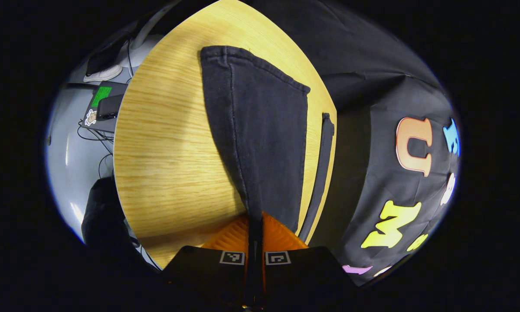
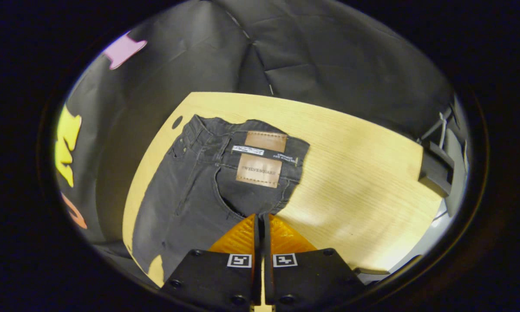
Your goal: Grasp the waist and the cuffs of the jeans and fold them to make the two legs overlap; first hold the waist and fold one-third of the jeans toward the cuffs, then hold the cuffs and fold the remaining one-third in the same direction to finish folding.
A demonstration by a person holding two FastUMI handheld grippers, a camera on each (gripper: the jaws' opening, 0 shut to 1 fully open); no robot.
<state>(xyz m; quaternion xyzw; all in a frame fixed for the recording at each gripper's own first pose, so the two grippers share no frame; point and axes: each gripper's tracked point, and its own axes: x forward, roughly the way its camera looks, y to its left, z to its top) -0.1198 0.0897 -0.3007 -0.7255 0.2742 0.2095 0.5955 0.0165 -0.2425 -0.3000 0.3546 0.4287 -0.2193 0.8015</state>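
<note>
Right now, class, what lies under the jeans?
The jeans lie on a light wooden table, bare wood showing around them. The tabletop beneath the fabric is covered, so anything there cannot be seen.

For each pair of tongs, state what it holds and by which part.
Both grip the jeans: the left tongs pinch a leg edge toward the cuff end, the right tongs the waist end's edge.

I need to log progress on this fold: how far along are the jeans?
Early stage. Both the left gripper and right gripper are pinching the jeans at cuff and waist ends. One leg still lies apart by the table edge, so overlapping the legs is underway; both one-third folds remain.
</note>
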